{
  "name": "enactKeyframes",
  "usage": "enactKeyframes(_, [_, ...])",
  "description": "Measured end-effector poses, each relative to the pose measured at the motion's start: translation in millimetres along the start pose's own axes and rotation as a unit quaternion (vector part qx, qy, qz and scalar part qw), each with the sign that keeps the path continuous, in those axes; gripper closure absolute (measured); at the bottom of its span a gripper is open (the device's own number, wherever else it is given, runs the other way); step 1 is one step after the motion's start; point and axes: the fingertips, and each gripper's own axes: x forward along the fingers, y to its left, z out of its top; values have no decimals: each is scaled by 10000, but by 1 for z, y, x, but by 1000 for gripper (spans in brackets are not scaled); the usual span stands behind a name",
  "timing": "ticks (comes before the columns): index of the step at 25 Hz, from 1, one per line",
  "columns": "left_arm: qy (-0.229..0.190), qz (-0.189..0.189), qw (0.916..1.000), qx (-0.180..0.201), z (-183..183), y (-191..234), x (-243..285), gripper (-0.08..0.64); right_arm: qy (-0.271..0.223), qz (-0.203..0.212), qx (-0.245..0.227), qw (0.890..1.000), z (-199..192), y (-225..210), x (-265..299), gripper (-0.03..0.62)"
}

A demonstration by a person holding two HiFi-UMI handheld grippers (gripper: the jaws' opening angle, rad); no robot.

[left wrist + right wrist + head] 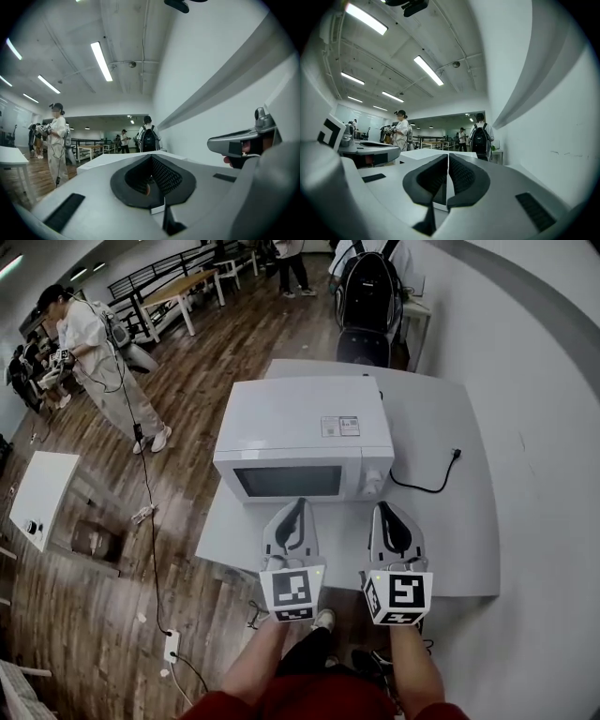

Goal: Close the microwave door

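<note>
The white microwave [305, 442] stands on a white table [450, 540], its dark glass door [288, 482] flat against the front. Both grippers hover level just in front of it, over the table's near edge. My left gripper [298, 506] points at the door's right part with its jaws together and nothing between them. My right gripper [386, 510] points at the control panel with the knob [374, 486], also shut and empty. The left gripper view shows the closed left gripper [151, 160] above the microwave's top [117, 159]. The right gripper view shows the right gripper [448, 158] closed.
A loose black power cord [427, 486] lies on the table right of the microwave. The wall [544, 427] runs close on the right. A person with a backpack [370, 287] stands behind the table; another person [94, 352] stands at far left. A small white table [42, 493] is at left.
</note>
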Motion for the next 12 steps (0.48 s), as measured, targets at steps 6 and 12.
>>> enactKeyframes(6, [-89, 190, 9997, 93, 27, 14, -51, 534, -355, 135, -80, 9992, 37, 24, -34, 565])
enactKeyframes(12, [-165, 307, 9994, 63, 43, 17, -105, 534, -434, 239, -145, 9987, 52, 47, -70, 565])
